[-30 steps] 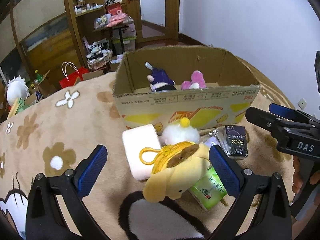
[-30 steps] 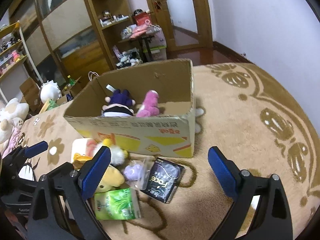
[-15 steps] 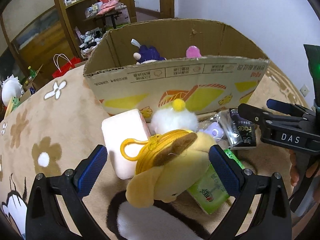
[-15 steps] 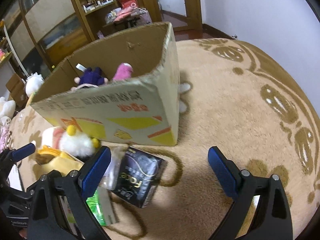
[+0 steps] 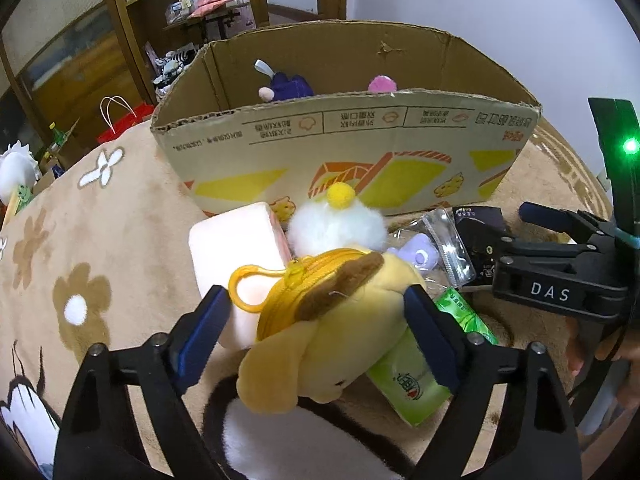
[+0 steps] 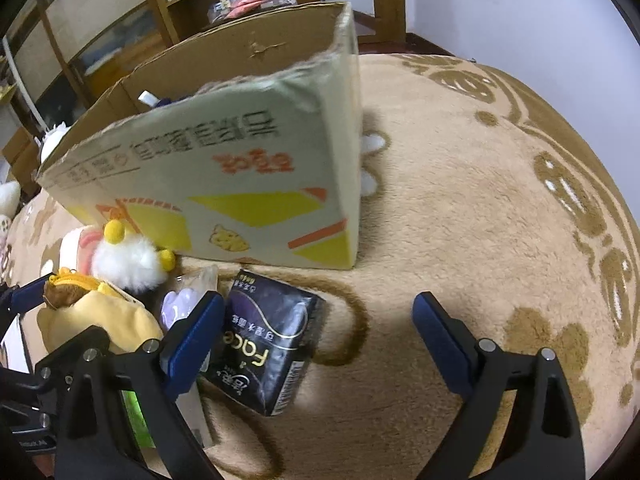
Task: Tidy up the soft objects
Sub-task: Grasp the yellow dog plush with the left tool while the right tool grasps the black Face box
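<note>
A yellow plush dog pouch (image 5: 340, 328) with a zip and ring lies on the beige flowered blanket (image 5: 92, 240). My left gripper (image 5: 315, 292) straddles it. Its jaws are closing; the right pad is against the plush, the left pad still stands clear. My right gripper (image 6: 318, 300) is open over a black tissue pack (image 6: 268, 344), touching nothing. Behind stands the cardboard box (image 5: 360, 152) with a purple plush (image 5: 288, 84) and a pink plush (image 5: 382, 84) inside. A pink soft block (image 5: 236, 248) and a white fluffy toy (image 5: 336, 228) lie against the pouch.
A green tissue pack (image 5: 408, 376) lies under the pouch's right side, and a small purple item in a clear bag (image 5: 420, 256) sits beside it. The right gripper's body (image 5: 560, 292) and a hand are close at the right. Shelves and clutter stand beyond the blanket.
Both grippers have sunk closer to the objects in front of the box. The left jaws have narrowed around the yellow pouch. The right jaws stand as wide as before.
</note>
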`<state>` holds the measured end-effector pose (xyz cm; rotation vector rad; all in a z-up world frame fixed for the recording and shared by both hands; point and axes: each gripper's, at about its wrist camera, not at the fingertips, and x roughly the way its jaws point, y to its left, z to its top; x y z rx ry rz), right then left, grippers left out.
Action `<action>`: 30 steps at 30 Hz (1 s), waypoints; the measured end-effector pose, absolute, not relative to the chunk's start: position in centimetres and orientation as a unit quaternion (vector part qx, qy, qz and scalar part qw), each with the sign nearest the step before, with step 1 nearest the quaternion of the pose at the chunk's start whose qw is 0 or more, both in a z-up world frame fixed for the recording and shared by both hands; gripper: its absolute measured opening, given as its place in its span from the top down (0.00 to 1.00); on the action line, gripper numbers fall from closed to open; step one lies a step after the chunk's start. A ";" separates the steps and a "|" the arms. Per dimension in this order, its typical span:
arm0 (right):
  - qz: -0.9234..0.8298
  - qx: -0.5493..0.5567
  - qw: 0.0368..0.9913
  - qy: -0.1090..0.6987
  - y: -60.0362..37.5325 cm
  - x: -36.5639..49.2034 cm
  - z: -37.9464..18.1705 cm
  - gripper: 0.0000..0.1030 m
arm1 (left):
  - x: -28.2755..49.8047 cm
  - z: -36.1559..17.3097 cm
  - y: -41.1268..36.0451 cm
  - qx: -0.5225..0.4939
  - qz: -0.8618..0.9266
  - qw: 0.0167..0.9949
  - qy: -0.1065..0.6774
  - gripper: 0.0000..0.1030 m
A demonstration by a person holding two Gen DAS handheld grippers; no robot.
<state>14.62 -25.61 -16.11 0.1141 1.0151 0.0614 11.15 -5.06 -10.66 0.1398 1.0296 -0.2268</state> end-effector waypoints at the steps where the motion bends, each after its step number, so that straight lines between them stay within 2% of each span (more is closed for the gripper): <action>1: 0.028 0.055 0.872 0.486 -25.6 14.6 -16.2 0.04 | 11.1 -10.7 -5.1 0.067 -0.109 0.862 0.491 0.19; 8: 0.017 0.064 0.865 0.497 -25.7 14.7 -16.4 0.04 | 10.7 -10.5 -5.2 0.056 -0.122 0.856 0.499 0.34; 11: 0.010 0.065 0.864 0.500 -25.6 14.4 -16.3 0.04 | 10.4 -10.3 -5.3 0.055 -0.125 0.855 0.500 0.37; 25: 0.005 0.053 0.856 0.514 -23.9 12.5 -15.6 0.10 | 9.9 -9.7 -5.2 0.053 -0.123 0.855 0.501 0.42; 30: 0.007 0.042 0.857 0.514 -23.0 11.9 -15.1 0.20 | 9.8 -9.5 -4.7 0.046 -0.117 0.857 0.500 0.44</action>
